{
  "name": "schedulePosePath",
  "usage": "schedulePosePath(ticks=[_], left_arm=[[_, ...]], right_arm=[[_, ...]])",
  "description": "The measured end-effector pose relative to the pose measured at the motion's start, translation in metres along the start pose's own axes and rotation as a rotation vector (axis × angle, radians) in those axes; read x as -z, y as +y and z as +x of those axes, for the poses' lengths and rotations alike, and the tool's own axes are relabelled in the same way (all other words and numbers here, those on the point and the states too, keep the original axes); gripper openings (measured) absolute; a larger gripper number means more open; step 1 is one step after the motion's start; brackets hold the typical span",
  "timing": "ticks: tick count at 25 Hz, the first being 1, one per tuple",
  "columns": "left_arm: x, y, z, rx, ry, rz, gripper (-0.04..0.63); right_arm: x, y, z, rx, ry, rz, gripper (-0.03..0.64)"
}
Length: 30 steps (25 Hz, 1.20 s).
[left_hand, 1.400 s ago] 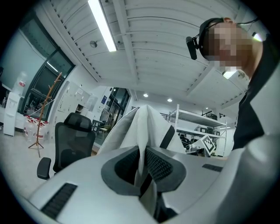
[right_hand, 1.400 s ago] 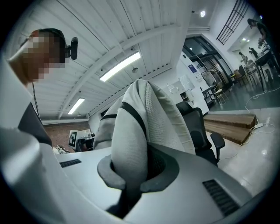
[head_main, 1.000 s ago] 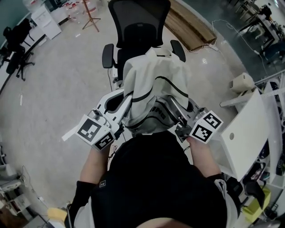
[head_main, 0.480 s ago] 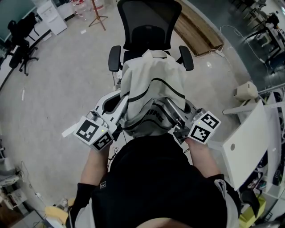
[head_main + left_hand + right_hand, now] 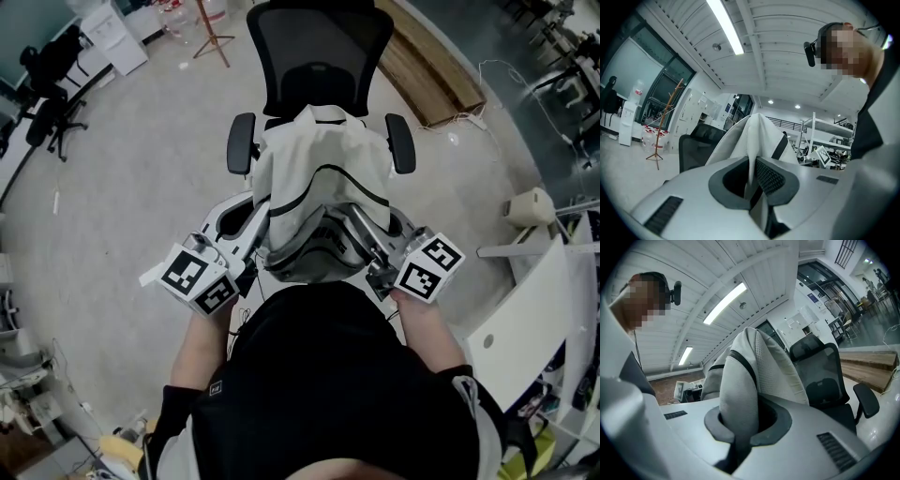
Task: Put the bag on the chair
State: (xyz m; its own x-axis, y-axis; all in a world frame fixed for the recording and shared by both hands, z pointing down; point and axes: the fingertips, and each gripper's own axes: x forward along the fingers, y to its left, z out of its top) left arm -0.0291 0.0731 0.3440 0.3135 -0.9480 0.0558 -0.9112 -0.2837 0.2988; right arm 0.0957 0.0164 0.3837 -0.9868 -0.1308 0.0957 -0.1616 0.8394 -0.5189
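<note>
A white bag [image 5: 323, 178] with black trim hangs in the air between my two grippers, right in front of the black mesh office chair [image 5: 319, 56]. My left gripper [image 5: 264, 217] is shut on a thin fold of the bag's fabric [image 5: 754, 140]. My right gripper [image 5: 367, 225] is shut on a thick padded strap of the bag [image 5: 740, 394]. The bag covers most of the chair's seat from the head view; the armrests [image 5: 241, 142] show at both sides. The chair's backrest [image 5: 820, 366] stands just beyond the bag in the right gripper view.
A white desk [image 5: 525, 319] stands to my right, with a white roll [image 5: 530, 206] on the floor near it. A wooden coat stand [image 5: 211, 28] and another black chair [image 5: 47, 75] are far left. Wooden boards [image 5: 431, 66] lie behind the chair.
The chair has come nearer and more centred in the head view as I step toward it. Both grippers keep their hold on the bag.
</note>
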Motion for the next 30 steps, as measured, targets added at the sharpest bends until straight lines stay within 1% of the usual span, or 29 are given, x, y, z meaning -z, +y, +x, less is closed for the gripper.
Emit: schedulePosePath(ticks=[5,11,14,18,24,27,30], left_arm=[[-0.019,0.023,0.047,-0.005,-0.005,0.006,0.048],[-0.027,0.036,0.107,-0.043,0.011,0.018,0.048],[-0.029,0.045,0.122,-0.049,0.014,0.010,0.048],[-0.030,0.058,0.135,-0.040,0.028,-0.001,0.048],[-0.031,0.095,0.143,0.005,0.024,-0.033,0.048],[-0.039,0.120,0.145,0.047,0.020,-0.040,0.048],[-0.050,0.147,0.151,0.108,0.028,-0.039,0.046]], right_arm=[[-0.036,-0.042,0.020,-0.022,-0.018,-0.034,0.035],[-0.068,-0.093,0.023,-0.051,-0.013,-0.030,0.035],[-0.080,-0.108,0.030,-0.052,-0.004,-0.038,0.035],[-0.087,-0.123,0.040,-0.034,0.003,-0.032,0.035],[-0.083,-0.130,0.069,0.015,0.014,-0.014,0.035],[-0.085,-0.130,0.091,0.053,0.006,-0.012,0.035],[-0.092,-0.131,0.113,0.111,-0.023,-0.012,0.035]])
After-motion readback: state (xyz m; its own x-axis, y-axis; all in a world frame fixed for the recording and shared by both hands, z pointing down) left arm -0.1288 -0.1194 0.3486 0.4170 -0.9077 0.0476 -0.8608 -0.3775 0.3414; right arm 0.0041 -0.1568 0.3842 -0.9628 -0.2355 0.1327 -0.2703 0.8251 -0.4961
